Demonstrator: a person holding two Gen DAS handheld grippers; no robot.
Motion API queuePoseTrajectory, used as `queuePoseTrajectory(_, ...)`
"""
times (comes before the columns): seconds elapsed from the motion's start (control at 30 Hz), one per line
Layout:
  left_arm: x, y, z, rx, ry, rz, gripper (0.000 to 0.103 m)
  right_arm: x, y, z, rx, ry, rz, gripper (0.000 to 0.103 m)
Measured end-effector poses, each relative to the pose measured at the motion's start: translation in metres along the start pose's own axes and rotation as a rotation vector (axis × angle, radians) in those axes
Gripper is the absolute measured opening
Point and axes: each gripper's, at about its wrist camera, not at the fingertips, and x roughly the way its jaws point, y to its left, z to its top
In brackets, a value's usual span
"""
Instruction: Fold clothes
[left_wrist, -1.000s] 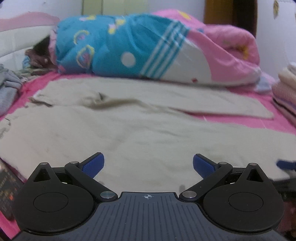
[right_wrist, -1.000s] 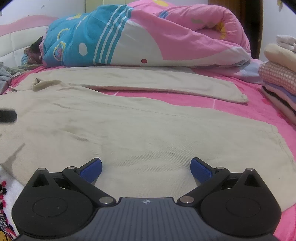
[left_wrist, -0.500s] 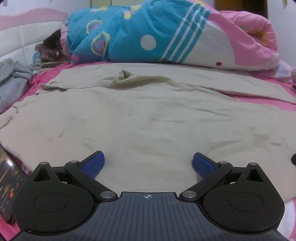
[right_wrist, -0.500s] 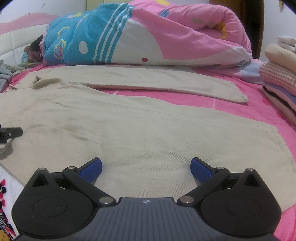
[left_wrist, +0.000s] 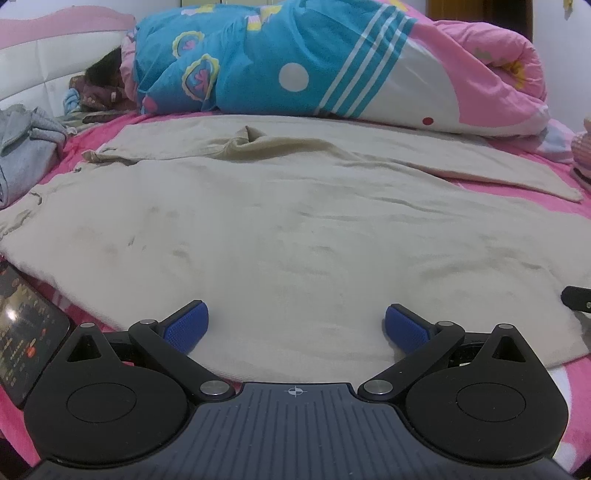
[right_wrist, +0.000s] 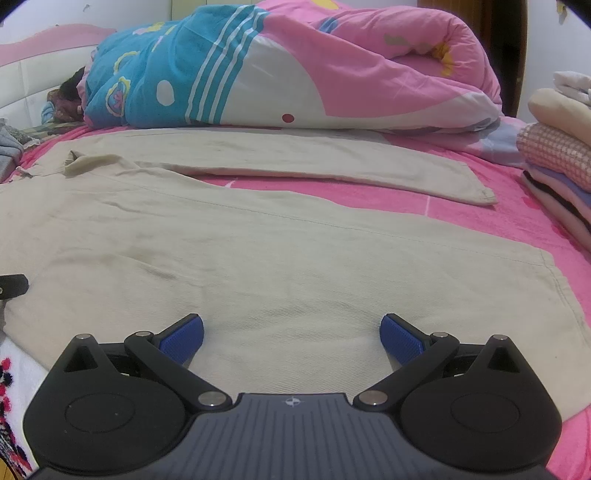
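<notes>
Beige trousers (left_wrist: 295, 221) are spread flat on a pink bed (right_wrist: 517, 221), with both tongs held released above the near edge.

The left gripper (left_wrist: 295, 325) is seen with its blue pads (left_wrist: 184, 326) wide apart and nothing between them, over the near leg of the trousers; the right gripper (right_wrist: 291, 334) is likewise spread, empty, over the same leg nearer its hem; the far leg (right_wrist: 295, 162) is laid out beyond a strip of bare pink sheet; a rolled quilt (right_wrist: 295, 74) in blue, white and pink is lying behind the trousers; a stack of folded clothes (right_wrist: 554, 166) is set at the right edge; a grey garment (left_wrist: 26, 147) is heaped at the left; a phone (left_wrist: 26, 339) with a lit screen is lying beside the left gripper.
</notes>
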Motion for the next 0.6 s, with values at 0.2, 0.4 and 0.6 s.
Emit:
queuePoseTrajectory(0.2,-0.0022,0.0005,-0.0028,-0.005,0.001,-0.006,0.103,0.0001,-0.0007,0.0001,0.0,0.0,-0.002,0.103)
queuePoseTrajectory(0.4,-0.0045,0.0,-0.0049,-0.007,-0.001,-0.008,0.103,0.0,-0.0003,0.0001,-0.001,0.0,-0.004,0.103)
queuePoseTrajectory(0.6,-0.0067,0.0008,-0.007,-0.011,0.0,-0.015,0.103,-0.0006,0.0011,0.0001,0.001,0.001,-0.009,0.103)
